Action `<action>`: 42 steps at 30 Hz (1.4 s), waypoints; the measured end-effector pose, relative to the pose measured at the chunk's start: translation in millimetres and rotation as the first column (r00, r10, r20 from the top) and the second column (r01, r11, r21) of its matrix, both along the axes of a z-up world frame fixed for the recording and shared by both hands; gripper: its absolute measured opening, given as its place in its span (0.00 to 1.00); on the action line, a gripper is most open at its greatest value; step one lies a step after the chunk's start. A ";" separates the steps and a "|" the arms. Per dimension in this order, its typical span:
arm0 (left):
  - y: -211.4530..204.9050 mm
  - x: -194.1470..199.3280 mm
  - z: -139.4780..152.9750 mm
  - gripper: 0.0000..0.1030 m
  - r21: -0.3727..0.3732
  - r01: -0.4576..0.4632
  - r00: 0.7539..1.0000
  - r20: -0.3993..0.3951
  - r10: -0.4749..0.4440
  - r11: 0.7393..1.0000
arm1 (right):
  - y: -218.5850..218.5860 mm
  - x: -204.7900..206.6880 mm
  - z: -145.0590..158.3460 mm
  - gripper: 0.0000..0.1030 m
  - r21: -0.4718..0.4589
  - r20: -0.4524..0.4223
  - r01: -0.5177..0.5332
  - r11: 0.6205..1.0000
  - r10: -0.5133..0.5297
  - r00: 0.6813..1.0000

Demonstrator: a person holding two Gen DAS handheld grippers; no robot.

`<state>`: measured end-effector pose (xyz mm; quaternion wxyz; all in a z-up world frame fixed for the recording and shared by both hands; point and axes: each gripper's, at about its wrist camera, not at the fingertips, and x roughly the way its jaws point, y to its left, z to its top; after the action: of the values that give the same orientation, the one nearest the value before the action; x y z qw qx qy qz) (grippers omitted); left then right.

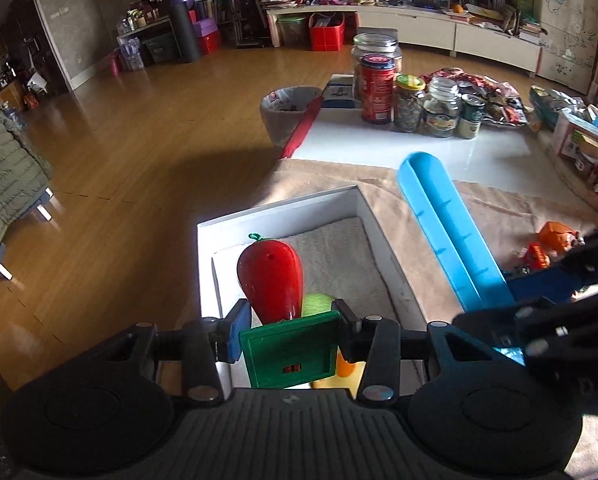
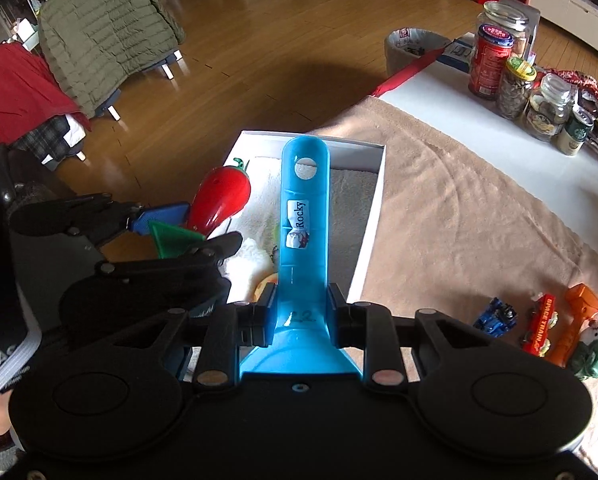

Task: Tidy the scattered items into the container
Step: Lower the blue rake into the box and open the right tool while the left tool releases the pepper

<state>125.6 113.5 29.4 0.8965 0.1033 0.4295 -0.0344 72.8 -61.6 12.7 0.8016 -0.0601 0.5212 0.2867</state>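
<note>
Left claw: our left gripper (image 1: pixel 289 330) is clenched on a green square plastic piece (image 1: pixel 291 354), its pads pressing the piece's two side edges, directly above the near end of the white box (image 1: pixel 283 210).
Right claw: our right gripper (image 2: pixel 297 312) is clamped on the neck of a blue scoop (image 2: pixel 305 232), whose long handle reaches out over the white box and carries a "Rocky" sticker.
Step in hand: we judge that we are at the carry-and-drop stage, both loads already poised over the box and neither yet let go.
Next move: we think the green piece needs lowering to a free patch of the box floor beside the red toy (image 1: pixel 271 276) before the jaws part; the scoop is long, so we would lay it along the box's length to keep it inside the walls.
White box, contents: a grey towel lining (image 1: pixel 339 248), the red pepper-shaped toy with a green loop, a yellow-green item and an orange one partly hidden under our left claw; what they are we cannot tell.
Still outside the box: on the beige cloth (image 2: pixel 459 200), well to the right of the box, lie a blue toy vehicle (image 2: pixel 499 316), a red toy train (image 2: pixel 541 322) and an orange toy with a green figure (image 2: pixel 583 332).
</note>
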 end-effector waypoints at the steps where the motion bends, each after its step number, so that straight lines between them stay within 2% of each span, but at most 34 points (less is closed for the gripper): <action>1: 3.8 6.2 -4.8 0.43 0.006 -0.011 1.000 -0.004 0.011 1.000 | 3.0 1.9 -3.7 0.25 0.000 -0.009 0.001 1.000 -0.001 1.000; 10: 21.4 51.2 -45.8 0.44 0.071 -0.069 0.997 -0.033 0.071 0.995 | 21.1 10.7 -38.8 0.25 0.017 -0.101 0.026 1.000 -0.025 0.995; 19: 17.9 67.4 -66.9 0.45 0.109 -0.071 0.996 -0.047 0.076 0.991 | 23.0 15.6 -46.5 0.26 0.053 -0.122 0.042 0.998 -0.035 0.992; 27: 17.2 63.9 -62.1 0.57 0.108 -0.076 0.996 -0.038 0.080 0.991 | 16.0 17.9 -48.0 0.27 0.080 -0.138 0.059 0.995 -0.047 0.989; 35: 11.6 48.6 -44.3 0.60 0.084 -0.070 0.997 -0.019 0.072 0.994 | 7.6 16.3 -34.1 0.27 0.098 -0.099 0.064 0.993 -0.054 0.994; 42: -11.1 24.0 -25.9 0.65 0.065 -0.019 1.000 -0.005 0.019 0.998 | -15.6 17.8 -19.1 0.30 0.105 -0.066 0.096 0.990 -0.089 0.994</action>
<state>149.6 102.4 3.5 0.8917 0.1282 0.4340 -0.0121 90.6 -77.2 -6.4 0.7997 0.0163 0.5316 0.2788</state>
